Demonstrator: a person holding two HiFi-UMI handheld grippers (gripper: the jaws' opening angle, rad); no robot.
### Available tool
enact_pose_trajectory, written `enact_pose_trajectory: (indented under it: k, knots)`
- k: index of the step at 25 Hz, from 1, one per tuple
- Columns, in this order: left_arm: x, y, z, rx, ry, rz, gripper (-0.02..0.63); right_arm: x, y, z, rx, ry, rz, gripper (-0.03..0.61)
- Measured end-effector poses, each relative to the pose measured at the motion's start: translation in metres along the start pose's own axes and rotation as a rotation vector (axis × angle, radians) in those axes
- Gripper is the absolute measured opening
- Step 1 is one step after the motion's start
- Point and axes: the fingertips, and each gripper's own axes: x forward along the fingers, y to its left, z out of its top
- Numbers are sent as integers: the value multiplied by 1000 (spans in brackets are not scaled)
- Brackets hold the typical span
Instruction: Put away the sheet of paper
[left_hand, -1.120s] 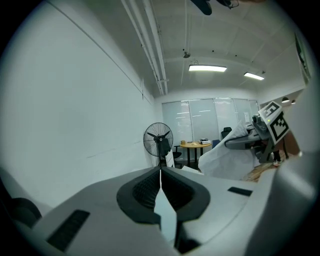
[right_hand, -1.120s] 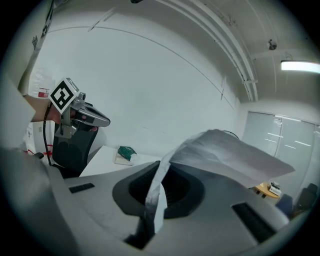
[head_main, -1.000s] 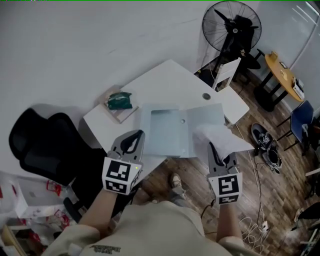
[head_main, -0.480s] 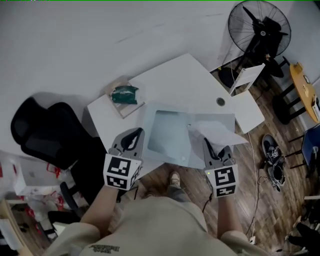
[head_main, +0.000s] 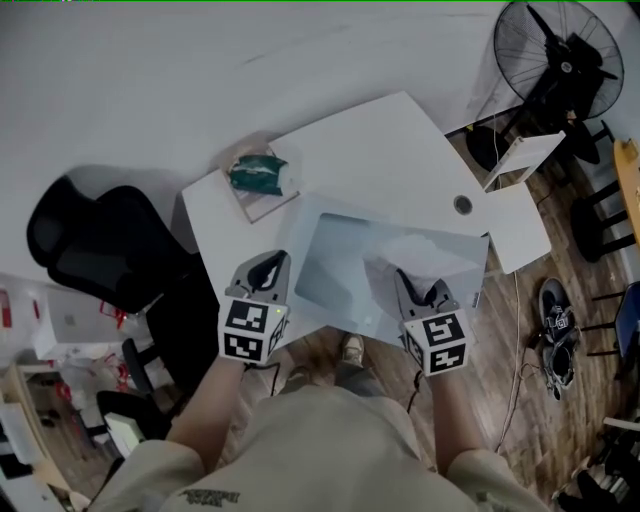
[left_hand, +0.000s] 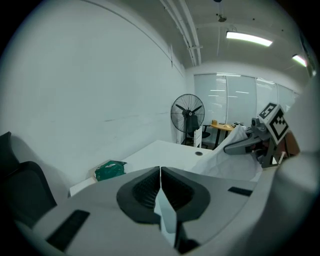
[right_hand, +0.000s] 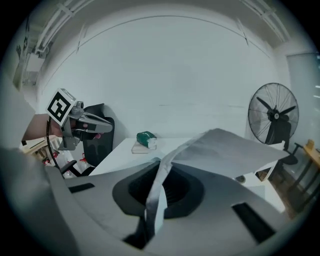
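Surface (head_main: 400, 150) is white and angular, standing against a pale wall with wood floor (head_main: 520, 400) at its right and near side. Black office chair (head_main: 90, 250) sits at the surface's left end, and a black pedestal fan (head_main: 560, 60) stands on the floor beyond the right end. Pale blue folder (head_main: 335, 265) lies open and flat on the near part of the surface, its near edge at the surface's edge. Sheet of paper (head_main: 425, 250) is white and sits over the folder's right half, lifted and bowed rather than lying flat. One corner of it is pinched in the right gripper (head_main: 403, 280), and in the right gripper view the sheet runs up out of the closed jaws and fans to the right. Right gripper jaws are fully together on that sheet, with nothing else between them. Left gripper (head_main: 268, 268) is at the folder's left near edge; in the left gripper view its jaws are closed together with a thin pale blue sliver, apparently the folder's edge, caught between them. Both grippers are apart, one at each side of the folder. Green packet (head_main: 258, 175) lies on a flat tan board (head_main: 262, 205) at the surface's far left corner, well apart from the folder. Small round grommet (head_main: 462, 205) is set in the surface, just beyond the folder's right corner.
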Motion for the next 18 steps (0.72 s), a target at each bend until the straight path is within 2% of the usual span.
enact_pose_trajectory:
  k: [4,12,18]
  knots:
    - [13,-1,-14,-14,38,20,25,23,-10,-27,59,54,49,25]
    - [40,-1,-36,-49,83,33,25,50,-26,-73,56,162,83,25]
    - [55,2,-72,-71,172,43,25,61,-32,-111,36,279,95,25]
